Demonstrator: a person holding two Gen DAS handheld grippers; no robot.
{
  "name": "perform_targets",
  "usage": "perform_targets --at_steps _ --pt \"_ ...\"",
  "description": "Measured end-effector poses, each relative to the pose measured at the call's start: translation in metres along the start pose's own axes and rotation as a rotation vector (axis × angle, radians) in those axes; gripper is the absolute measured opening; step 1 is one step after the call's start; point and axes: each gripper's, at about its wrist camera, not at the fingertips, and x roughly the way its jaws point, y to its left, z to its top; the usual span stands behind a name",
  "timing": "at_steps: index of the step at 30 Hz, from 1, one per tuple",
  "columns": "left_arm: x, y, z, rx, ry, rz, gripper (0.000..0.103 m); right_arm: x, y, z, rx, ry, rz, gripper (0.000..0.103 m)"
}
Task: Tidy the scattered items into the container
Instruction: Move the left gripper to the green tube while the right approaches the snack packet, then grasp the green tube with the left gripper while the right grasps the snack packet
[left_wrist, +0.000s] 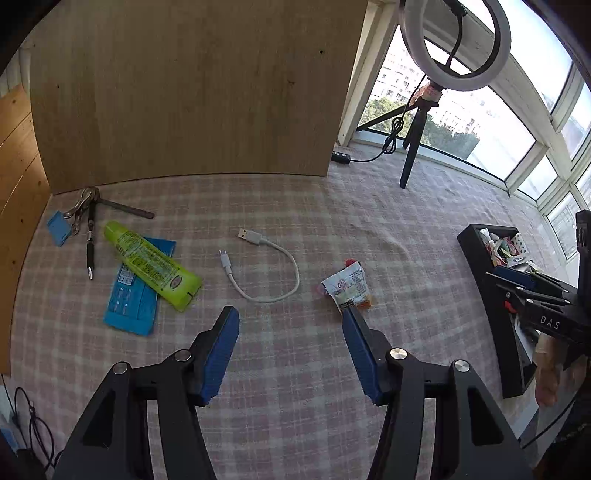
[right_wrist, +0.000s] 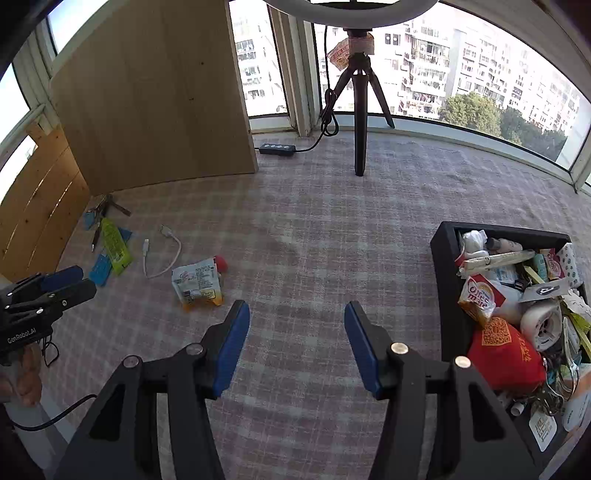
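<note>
Currently both tools are open and empty, blue pads apart, over the plaid-covered desk (left_wrist: 295, 387). Left tool (left_wrist: 290, 321) points down at the loose items: white USB cable (left_wrist: 266, 269) just ahead between its fingers, snack packet (left_wrist: 349, 288) touching near the tip of one finger, yellow-green tube (left_wrist: 151, 266) lying across a blue packet (left_wrist: 136, 291), black pen (left_wrist: 89, 247) and keys (left_wrist: 79, 208) with a blue tag by the wooden board (left_wrist: 184, 85). Right tool (right_wrist: 295, 314) hangs over bare cloth; black container (right_wrist: 448, 295) sits just beside it, already crammed with packets, a red pouch (right_wrist: 506, 354) and a tape roll. Ring light tripod (right_wrist: 358, 110) stands at the back by the window.
</note>
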Motion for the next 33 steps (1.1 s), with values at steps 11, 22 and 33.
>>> perform_targets --at_steps 11,22,33 --pt "0.025 0.095 0.014 -0.219 0.032 0.051 0.055 0.064 0.066 0.012 -0.09 0.098 0.043 0.061" --pt "0.085 0.152 0.037 -0.401 0.126 0.075 0.055 0.114 0.094 0.007 -0.19 0.182 0.035 0.067" --pt "0.127 0.139 0.055 -0.342 0.179 0.165 0.06 0.137 0.1 0.008 -0.229 0.219 0.015 0.068"
